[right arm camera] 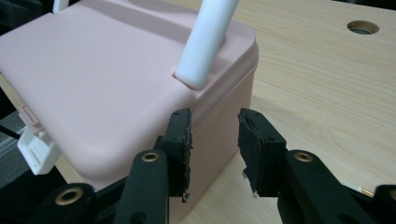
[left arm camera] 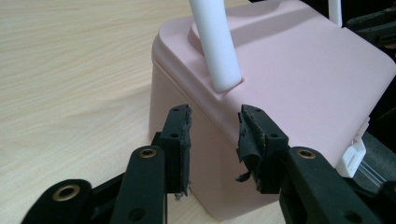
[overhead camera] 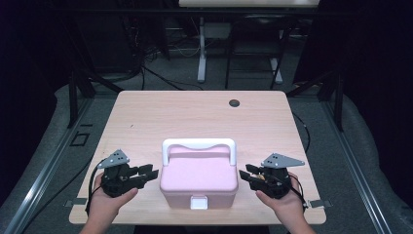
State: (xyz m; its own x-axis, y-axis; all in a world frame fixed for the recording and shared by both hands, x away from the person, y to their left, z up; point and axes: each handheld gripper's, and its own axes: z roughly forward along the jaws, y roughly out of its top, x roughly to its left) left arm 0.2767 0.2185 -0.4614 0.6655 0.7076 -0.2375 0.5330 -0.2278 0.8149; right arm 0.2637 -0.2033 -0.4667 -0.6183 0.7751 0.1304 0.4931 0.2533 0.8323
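Pink box [overhead camera: 198, 179] is sitting at lower centre of the high view, on the table [overhead camera: 146, 117] near its front edge, lid down, white handle [overhead camera: 198, 145] upright, white latch [overhead camera: 198, 202] facing the person. Latch is looking closed, though it's small in that view, so not certain. Judging by this, the box is placed and any opening is left to do. Left gripper [overhead camera: 149, 171] is sitting just beside the box's left side, right gripper [overhead camera: 247, 173] just beside its right. Both are standing part open, nothing between the jaws, pads clear of the box walls.
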